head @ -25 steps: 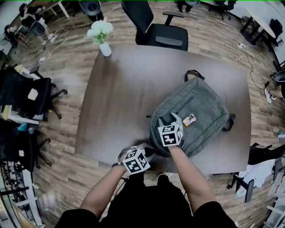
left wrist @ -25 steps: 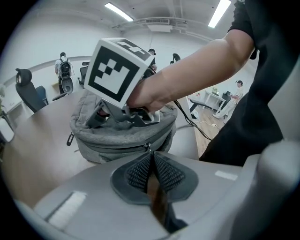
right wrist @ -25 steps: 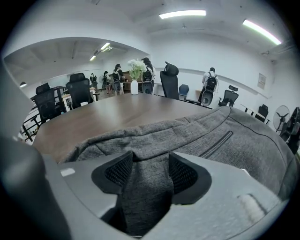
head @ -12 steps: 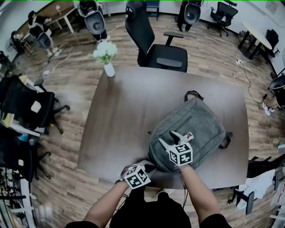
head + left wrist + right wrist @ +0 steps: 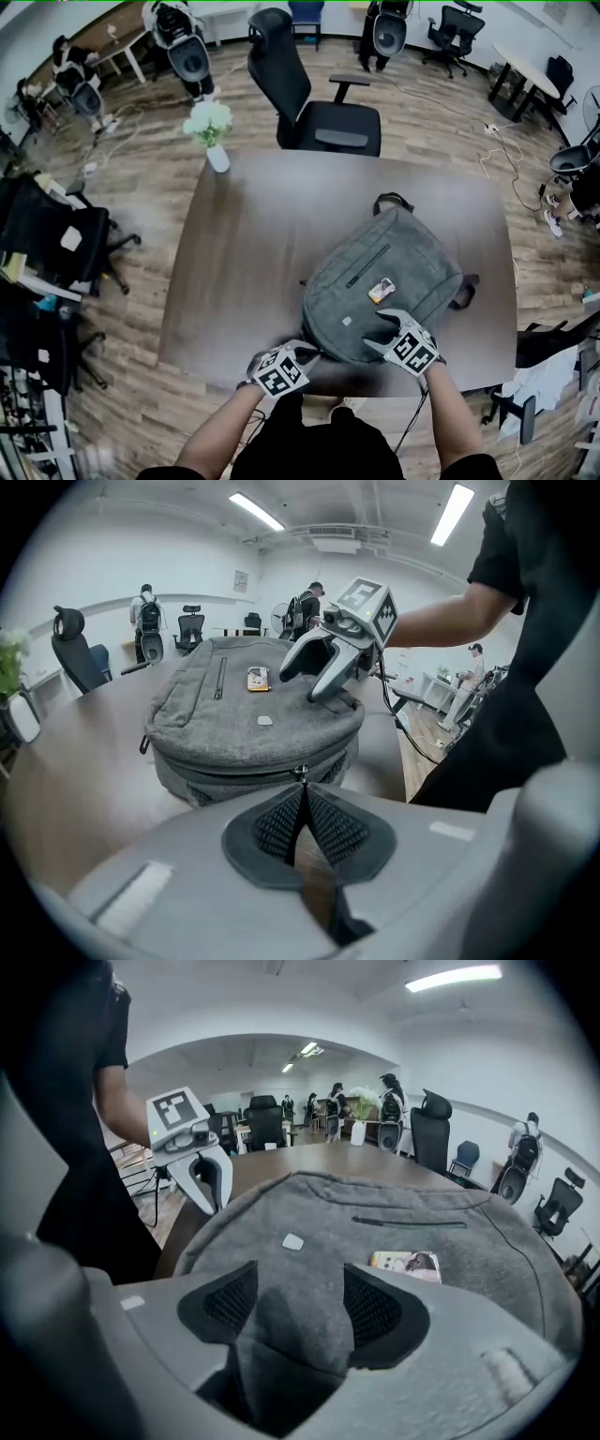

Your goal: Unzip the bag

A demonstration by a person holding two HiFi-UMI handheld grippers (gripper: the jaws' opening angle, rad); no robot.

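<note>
A grey backpack [image 5: 389,267] lies flat on the brown table [image 5: 253,262]. A small printed card [image 5: 381,291] rests on its top. My left gripper [image 5: 307,355] sits at the bag's near left corner, shut on the zipper pull [image 5: 300,772] at the tips of its pads. My right gripper [image 5: 382,334] is at the bag's near right edge, and it is open. Its jaws have just been opening and a fold of the bag's grey fabric [image 5: 295,1335] bulges between the pads [image 5: 228,1302] without being pinched. The side zipper [image 5: 234,778] looks closed.
A vase of white flowers [image 5: 212,136] stands at the table's far left corner. A black office chair [image 5: 319,108] is behind the table, with more chairs [image 5: 56,234] to the left. The table's near edge [image 5: 216,370] is just under my grippers. People stand far off.
My right gripper has moved right along the bag's near edge, from over its middle to the near right corner, and rolled. The left gripper has stayed at the near left corner.
</note>
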